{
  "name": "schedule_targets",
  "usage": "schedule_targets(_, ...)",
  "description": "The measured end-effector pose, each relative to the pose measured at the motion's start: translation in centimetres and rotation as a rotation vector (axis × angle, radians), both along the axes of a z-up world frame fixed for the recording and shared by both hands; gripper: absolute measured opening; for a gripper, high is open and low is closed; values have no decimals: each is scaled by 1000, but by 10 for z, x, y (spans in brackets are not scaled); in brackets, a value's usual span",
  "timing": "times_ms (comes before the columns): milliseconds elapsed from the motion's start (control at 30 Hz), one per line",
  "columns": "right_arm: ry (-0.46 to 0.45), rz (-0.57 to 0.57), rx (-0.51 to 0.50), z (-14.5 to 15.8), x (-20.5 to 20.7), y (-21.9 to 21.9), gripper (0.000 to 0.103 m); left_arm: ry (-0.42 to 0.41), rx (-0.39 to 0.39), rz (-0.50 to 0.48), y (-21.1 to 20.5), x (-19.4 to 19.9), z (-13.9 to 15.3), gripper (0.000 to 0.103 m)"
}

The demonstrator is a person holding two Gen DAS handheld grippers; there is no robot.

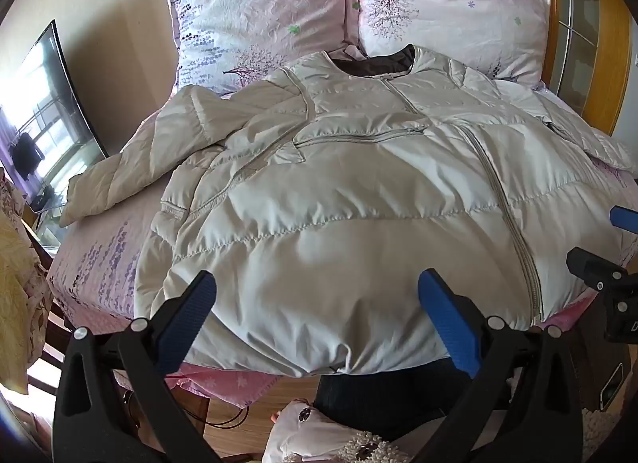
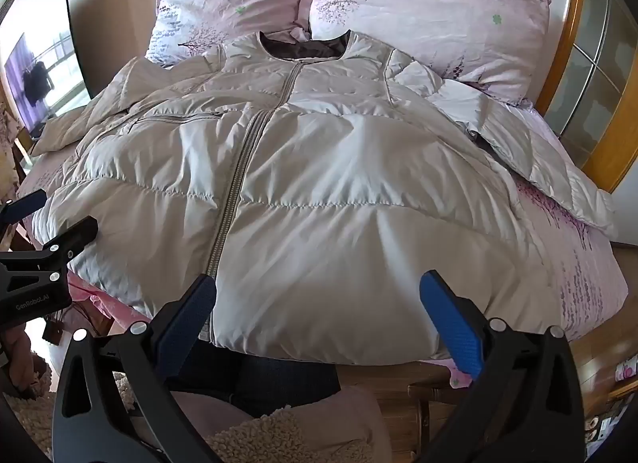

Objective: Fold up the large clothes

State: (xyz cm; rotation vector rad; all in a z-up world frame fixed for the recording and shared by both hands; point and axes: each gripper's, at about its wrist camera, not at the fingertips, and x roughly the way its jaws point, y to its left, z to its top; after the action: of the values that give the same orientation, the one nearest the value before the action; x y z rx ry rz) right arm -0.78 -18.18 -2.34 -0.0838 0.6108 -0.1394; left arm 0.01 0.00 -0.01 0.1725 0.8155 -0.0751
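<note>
The jacket (image 2: 319, 184) lies spread on the bed (image 2: 578, 275), collar toward 12 o'clock, hem at 6. Behind it, 2 pillows (image 2: 430, 16) stand side by side. A screen (image 1: 40, 112) stands at 9 o'clock (beside the bed), a wooden frame (image 2: 574, 44) at 2.

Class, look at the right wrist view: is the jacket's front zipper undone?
No, the zipper runs closed down the puffy jacket from collar to hem.

Two pink floral pillows (image 1: 259, 12) lean at the bed's (image 1: 99, 255) head, a television (image 1: 44, 112) alongside.
</note>
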Motion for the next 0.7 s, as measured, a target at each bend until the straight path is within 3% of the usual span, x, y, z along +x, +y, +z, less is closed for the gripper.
schedule_targets(700,1,1,6,0,1,-2,102,5,-3,-1,0,0,0,101)
